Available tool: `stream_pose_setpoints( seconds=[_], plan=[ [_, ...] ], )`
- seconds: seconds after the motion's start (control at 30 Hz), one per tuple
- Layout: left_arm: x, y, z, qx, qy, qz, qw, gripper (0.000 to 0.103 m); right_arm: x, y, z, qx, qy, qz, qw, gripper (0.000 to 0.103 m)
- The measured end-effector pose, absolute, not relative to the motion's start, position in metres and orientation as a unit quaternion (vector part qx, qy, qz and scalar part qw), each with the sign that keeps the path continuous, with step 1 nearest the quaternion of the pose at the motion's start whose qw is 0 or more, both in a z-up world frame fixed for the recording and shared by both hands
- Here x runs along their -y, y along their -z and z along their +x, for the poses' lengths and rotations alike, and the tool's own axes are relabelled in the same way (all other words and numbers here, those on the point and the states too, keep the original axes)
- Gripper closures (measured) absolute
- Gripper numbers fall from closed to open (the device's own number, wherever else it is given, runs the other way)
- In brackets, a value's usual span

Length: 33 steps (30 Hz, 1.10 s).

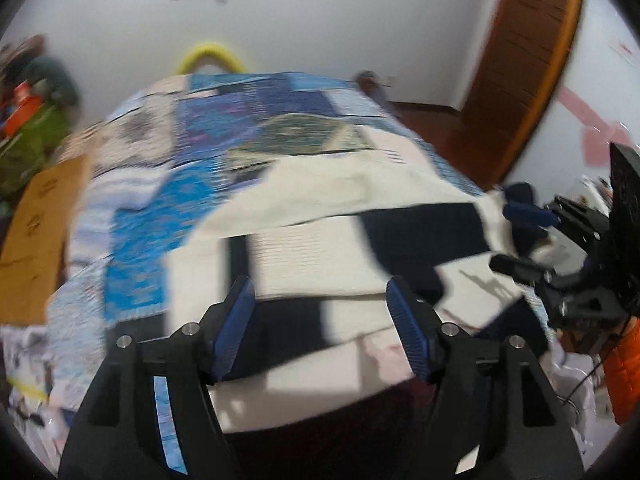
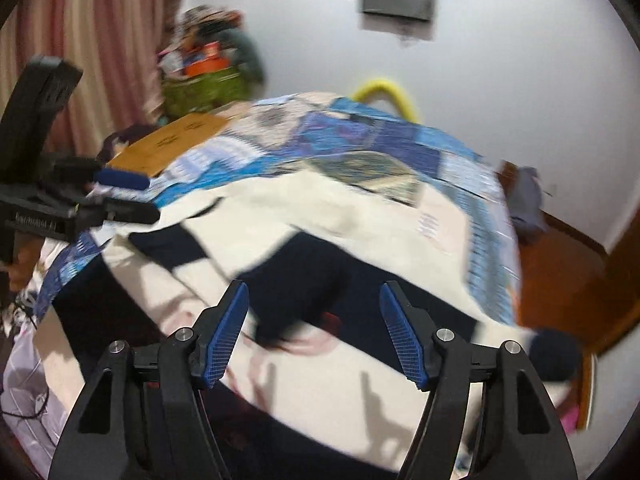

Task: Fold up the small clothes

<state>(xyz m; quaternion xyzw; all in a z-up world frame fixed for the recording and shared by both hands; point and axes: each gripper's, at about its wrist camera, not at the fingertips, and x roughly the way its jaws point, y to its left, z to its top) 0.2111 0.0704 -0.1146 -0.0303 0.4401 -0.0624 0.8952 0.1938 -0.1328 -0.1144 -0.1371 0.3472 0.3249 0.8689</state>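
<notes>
A cream and navy knitted sweater (image 1: 320,248) lies spread on the patchwork bed; it also shows in the right wrist view (image 2: 280,232). My left gripper (image 1: 320,292) is open and empty, hovering above the sweater's near part. My right gripper (image 2: 312,300) is open and empty above the sweater's navy patch. The right gripper also shows in the left wrist view (image 1: 516,236) at the sweater's right edge, fingers apart. The left gripper also shows in the right wrist view (image 2: 124,196) at the left edge. Both views are motion-blurred.
A blue patchwork quilt (image 1: 168,196) covers the bed. A brown cardboard sheet (image 1: 36,232) lies at the bed's left side, also seen in the right wrist view (image 2: 176,140). A wooden door (image 1: 528,64) stands at the right. A cluttered green basket (image 2: 204,84) sits by the curtain.
</notes>
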Motion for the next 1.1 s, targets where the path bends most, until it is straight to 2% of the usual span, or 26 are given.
stream_pose_setpoints(
  seconds=[0.27,0.47,0.67,0.73,0.8,1.1],
  plan=[
    [-0.153,0.161,0.212,-0.471,-0.045,-0.064,0.878,0.035,0.05,0.152,0.211,-0.382,-0.377,-0.201,0.819,0.039],
    [-0.171,0.208,0.217,-0.512,-0.062,-0.091,0.852,0.035,0.004,0.177,0.222,-0.404,-0.379,-0.246,0.795,0.043],
    [-0.164,0.23,0.216,-0.523,-0.058,-0.083,0.846,0.033,-0.016,0.184,0.223,-0.399,-0.396,-0.272,0.781,0.072],
    [-0.163,0.23,0.216,-0.523,-0.059,-0.083,0.846,0.033,-0.017,0.182,0.223,-0.394,-0.395,-0.275,0.783,0.092],
    [-0.162,0.231,0.215,-0.522,-0.061,-0.083,0.847,0.033,-0.009,0.176,0.225,-0.392,-0.391,-0.26,0.791,0.095],
    [-0.16,0.229,0.213,-0.525,-0.069,-0.081,0.844,0.033,0.089,0.133,0.226,-0.361,-0.334,-0.154,0.857,0.096]
  ],
)
